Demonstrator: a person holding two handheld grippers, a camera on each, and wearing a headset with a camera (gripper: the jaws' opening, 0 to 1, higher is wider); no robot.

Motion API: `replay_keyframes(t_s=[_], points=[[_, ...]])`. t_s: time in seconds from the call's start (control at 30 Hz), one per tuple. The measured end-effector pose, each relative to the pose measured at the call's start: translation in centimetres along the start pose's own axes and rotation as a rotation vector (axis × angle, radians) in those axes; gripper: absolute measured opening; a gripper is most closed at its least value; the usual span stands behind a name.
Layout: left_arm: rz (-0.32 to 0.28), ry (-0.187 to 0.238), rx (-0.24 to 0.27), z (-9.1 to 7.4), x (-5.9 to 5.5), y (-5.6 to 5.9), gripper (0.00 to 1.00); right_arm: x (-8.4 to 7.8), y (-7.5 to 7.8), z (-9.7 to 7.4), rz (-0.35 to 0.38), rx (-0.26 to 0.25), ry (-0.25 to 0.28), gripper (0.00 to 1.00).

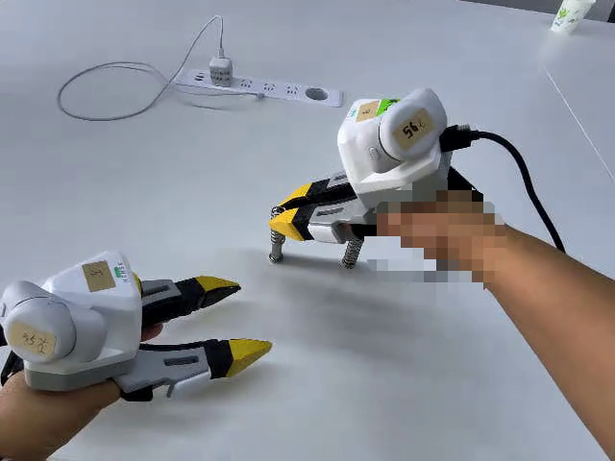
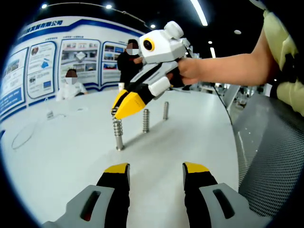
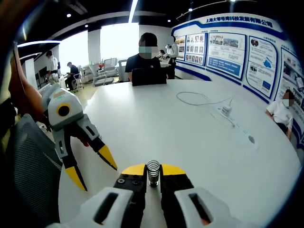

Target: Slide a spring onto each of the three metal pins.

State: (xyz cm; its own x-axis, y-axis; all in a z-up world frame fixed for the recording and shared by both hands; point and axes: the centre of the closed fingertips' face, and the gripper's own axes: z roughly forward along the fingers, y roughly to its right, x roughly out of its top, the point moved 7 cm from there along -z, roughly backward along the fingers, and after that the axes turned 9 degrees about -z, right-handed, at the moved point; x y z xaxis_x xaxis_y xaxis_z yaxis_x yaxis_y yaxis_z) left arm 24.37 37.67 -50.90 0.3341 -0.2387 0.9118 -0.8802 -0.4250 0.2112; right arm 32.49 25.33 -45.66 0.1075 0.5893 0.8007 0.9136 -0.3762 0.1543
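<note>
Three metal pins (image 2: 146, 121) stand under and just beyond the right claw (image 3: 153, 169), which pinches a light, squashy spring (image 3: 153, 166) between its tips; I'd grip the upper coils gently. Left claw (image 2: 156, 168) gapes wide, empty.

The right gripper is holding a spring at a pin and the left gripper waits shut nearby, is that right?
Not quite: the left gripper is open, its fingers apart, as the left gripper view shows. The right gripper does hold a spring at a pin.
</note>
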Motion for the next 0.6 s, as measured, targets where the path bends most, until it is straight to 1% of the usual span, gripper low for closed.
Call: replay_keyframes(t_s=[0.2,0.4,0.6], points=[[-0.002,-0.002,0.003,0.0,-0.1,-0.1,0.46,-0.5,-0.3,0.3,0.007,0.003,-0.011,0.12],[-0.004,-0.002,0.005,0.0,-0.1,-0.2,0.46,-0.9,-0.6,0.6,0.009,-0.005,-0.028,0.12],[-0.006,-0.001,0.009,-0.1,-0.2,-0.2,0.46,-1.3,-0.5,0.9,0.018,-0.013,-0.044,0.12]])
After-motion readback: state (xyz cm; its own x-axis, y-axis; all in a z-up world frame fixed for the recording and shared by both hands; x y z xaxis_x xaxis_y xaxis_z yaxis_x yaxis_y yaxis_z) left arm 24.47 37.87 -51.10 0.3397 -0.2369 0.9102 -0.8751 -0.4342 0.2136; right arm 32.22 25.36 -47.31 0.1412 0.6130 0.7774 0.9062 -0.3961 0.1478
